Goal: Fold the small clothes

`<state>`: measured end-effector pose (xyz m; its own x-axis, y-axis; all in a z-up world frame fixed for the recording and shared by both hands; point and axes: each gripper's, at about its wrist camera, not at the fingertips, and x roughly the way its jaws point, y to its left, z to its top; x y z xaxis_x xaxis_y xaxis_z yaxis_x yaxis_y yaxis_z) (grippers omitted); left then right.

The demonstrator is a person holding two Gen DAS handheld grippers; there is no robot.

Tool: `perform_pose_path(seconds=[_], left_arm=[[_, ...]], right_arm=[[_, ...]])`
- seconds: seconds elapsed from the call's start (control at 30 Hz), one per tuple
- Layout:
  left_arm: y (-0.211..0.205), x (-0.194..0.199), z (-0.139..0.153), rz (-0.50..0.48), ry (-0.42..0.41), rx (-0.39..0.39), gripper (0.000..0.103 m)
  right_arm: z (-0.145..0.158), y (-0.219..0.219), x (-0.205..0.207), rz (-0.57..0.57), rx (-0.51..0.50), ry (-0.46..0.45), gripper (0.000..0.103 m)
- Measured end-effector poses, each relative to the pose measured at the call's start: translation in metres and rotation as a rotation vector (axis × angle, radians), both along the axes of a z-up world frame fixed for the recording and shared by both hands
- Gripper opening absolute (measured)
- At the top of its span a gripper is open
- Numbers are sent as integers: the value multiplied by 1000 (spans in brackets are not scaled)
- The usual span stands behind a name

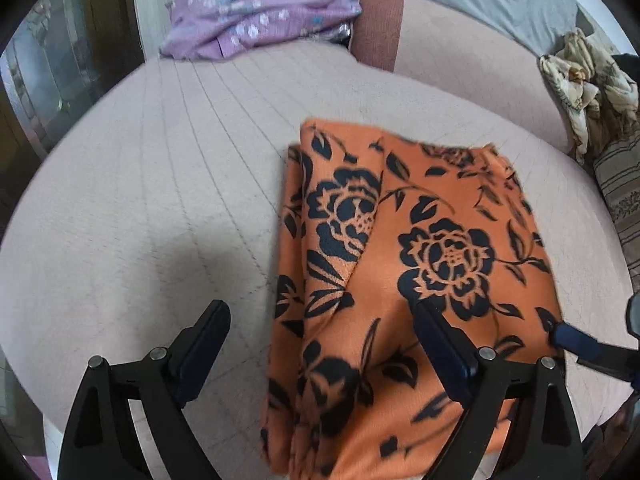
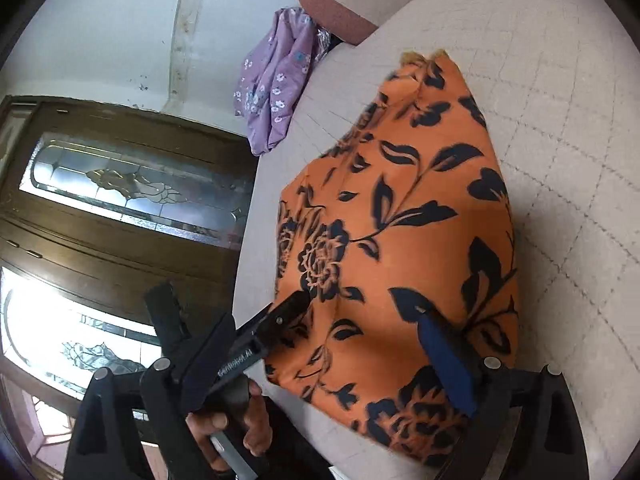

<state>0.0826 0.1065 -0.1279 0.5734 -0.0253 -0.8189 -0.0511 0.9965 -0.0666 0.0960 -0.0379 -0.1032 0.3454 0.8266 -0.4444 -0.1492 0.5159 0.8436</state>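
1. Presently, the orange cloth [image 1: 400,280] with a black flower print lies folded on the pale quilted bed [image 1: 160,200], its near end at the bed's edge.
2. Left gripper [image 1: 320,320]: fingers spread wide. The left finger [image 1: 208,332] stands over bare bed cover; the right finger [image 1: 436,332] stands over the cloth. Whether either touches the fabric cannot be told.
3. Right gripper [image 2: 304,344]: fingers spread wide. The blue-padded right finger [image 2: 444,360] lies over the near part of the cloth; the left finger [image 2: 208,360] is off the bed's side. It pinches nothing.
4. In the right wrist view, the tip of the left gripper reaches the cloth's near corner, and the hand [image 2: 236,420] holding its grip shows below.
5. Surroundings: a purple flowered garment [image 1: 260,16] lies crumpled at the far end of the bed, well apart from the cloth, beside a reddish-brown cushion [image 1: 380,28]. A crumpled beige fabric [image 1: 580,76] lies at the far right.
6. Beside the bed stands a dark wooden door [image 2: 120,200] with patterned glass.
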Motion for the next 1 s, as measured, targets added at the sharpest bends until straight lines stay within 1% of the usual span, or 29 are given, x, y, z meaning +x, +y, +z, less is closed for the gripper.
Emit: perform_pose_path(seconds=[0.07,0.1,0.13,0.2,0.23,0.27,0.33,0.43,0.5,0.6,0.67,1.0], left_arm=[[0,-9,5,1,-8,-8,94],[1,-12,4,3,-8,-9,94],[-1,-16,-1,2,9,2,94],[-3,-17,-12,0,53,27,94],[-4,-18,-16,-4,77,39,94],[-4,-21,-18,-11,83,41,94],[-2,-27,-15,-7,64,39,94],[1,-32,-10,-3,53,28,94],[4,-35,-8,3,57,35,94],[10,-36,-9,9,69,34,94],[9,-33,-12,12,72,31,94],[9,-33,-15,14,79,31,94]], right_arm=[[12,6,-10,20,-15,-53,95],[10,7,-14,24,-17,-58,95],[6,6,-18,22,-14,-43,95],[-22,9,-17,9,-31,34,94],[-31,8,-17,3,-21,42,94],[-31,6,-20,-11,-2,30,94],[-20,5,-24,-20,-12,28,95],[-4,5,-31,-6,-47,-33,95],[-6,-3,-37,-20,-31,-28,95],[-21,-20,-48,-59,-1,10,94],[-26,-28,-56,-70,27,8,94],[-28,-30,-59,-63,19,3,95]])
